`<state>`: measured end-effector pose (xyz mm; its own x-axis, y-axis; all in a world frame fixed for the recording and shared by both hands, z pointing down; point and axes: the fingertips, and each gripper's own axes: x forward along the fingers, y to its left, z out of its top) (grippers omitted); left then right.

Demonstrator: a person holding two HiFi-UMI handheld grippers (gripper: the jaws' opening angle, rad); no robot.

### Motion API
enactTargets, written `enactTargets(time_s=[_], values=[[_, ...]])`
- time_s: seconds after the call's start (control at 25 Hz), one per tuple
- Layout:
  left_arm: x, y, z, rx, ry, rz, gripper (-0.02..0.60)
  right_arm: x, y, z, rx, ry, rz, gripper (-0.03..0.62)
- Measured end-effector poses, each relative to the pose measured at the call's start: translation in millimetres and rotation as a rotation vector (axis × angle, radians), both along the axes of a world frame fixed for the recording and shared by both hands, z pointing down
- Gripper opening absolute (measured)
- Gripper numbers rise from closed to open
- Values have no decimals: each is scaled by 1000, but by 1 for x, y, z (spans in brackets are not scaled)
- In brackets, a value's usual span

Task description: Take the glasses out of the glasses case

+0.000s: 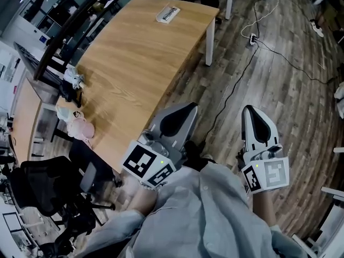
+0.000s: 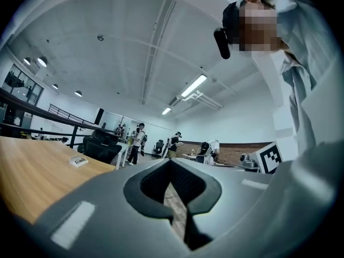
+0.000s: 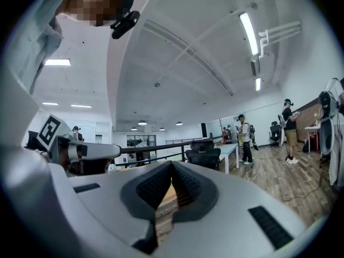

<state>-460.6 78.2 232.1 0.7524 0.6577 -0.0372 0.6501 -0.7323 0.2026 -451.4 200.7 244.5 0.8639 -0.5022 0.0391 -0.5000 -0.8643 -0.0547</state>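
The small flat white object (image 1: 167, 14) at the far end of the long light wooden bench (image 1: 134, 63) is too small for me to tell what it is. I cannot identify the pink and white clutter (image 1: 78, 123) at the bench's left edge. The hands holding the left gripper (image 1: 189, 109) and right gripper (image 1: 249, 112) are hidden under the marker cubes and the pale grey shirt (image 1: 204, 214). The distant people (image 2: 138, 141) are too small to make out

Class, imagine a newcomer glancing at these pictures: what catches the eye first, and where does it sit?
The left gripper and right gripper, both shut on nothing, sit just above the person's pale shirt at the bottom. Beyond them a long wooden table fills the upper left, with a small white box at its far end.
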Motion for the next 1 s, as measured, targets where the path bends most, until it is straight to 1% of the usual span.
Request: enactTargets(time_s=[0.2,0.36,0.52,0.68,0.84,1.0], values=[[4,13,2,-5,-10,24,3,-2,14,-8,-29,40,34,2],[12,18,6,-3,-18,45,3,3,19,-2,-37,27,56,2],[28,22,9,-6,-23,64,3,14,21,3,-56,17,73,2],[52,31,11,-5,-20,89,3,34,25,5,-79,12,80,2],[84,38,13,-1,-20,107,3,62,25,8,-103,10,80,2],[120,41,14,4,-21,112,3,97,28,10,-90,5,85,2]])
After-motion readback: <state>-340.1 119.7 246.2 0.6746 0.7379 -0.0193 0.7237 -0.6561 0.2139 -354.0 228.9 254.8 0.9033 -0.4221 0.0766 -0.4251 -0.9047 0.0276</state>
